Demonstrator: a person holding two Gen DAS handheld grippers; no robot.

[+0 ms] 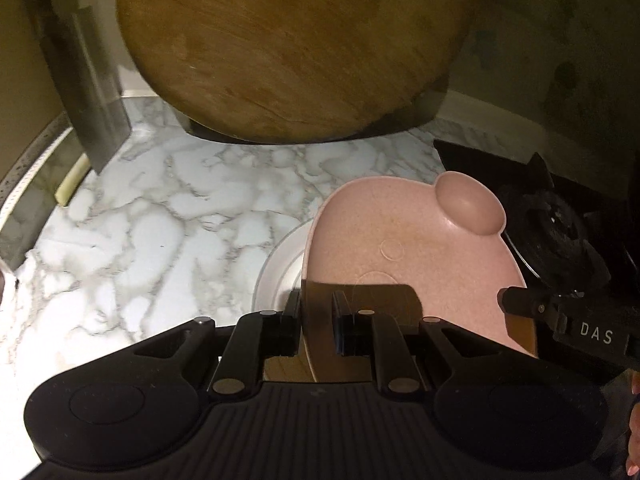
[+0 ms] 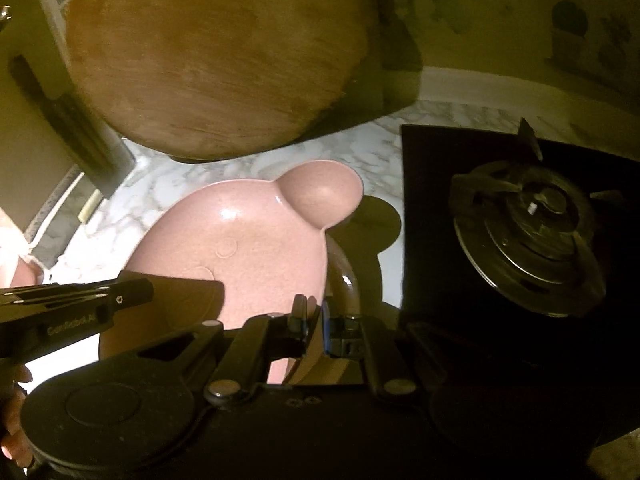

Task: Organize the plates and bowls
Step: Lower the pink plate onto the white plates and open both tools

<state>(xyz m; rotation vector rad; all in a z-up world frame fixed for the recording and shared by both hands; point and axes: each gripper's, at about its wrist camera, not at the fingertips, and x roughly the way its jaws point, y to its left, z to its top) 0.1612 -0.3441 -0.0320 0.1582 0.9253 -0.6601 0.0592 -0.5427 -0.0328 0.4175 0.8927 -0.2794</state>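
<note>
Pink plate: a speckled pink plate (image 1: pixel 400 236) with a round ear-shaped well at its far corner, raised and tilted over the counter; lower right of centre in the left wrist view, centre in the right wrist view (image 2: pixel 240 240).
Left gripper: left gripper (image 1: pixel 316 312) clamped on the plate's near rim, jaws nearly together with the rim between them.
Right gripper: right gripper (image 2: pixel 314 316) pinched on the plate's right-hand edge, jaws almost touching.
White plate: a white plate (image 1: pixel 280 268) on the counter, partly under the pink one.
Countertop: white-and-grey marble countertop (image 1: pixel 160 208), filling the middle left.
Wooden board: a large round wooden board (image 1: pixel 288 48) stands leaning at the back, top centre.
Stove: black gas burner (image 2: pixel 528 220) at right, just beside the plates.
Person: fingers (image 2: pixel 16 400) at the lower left edge of the right wrist view.
</note>
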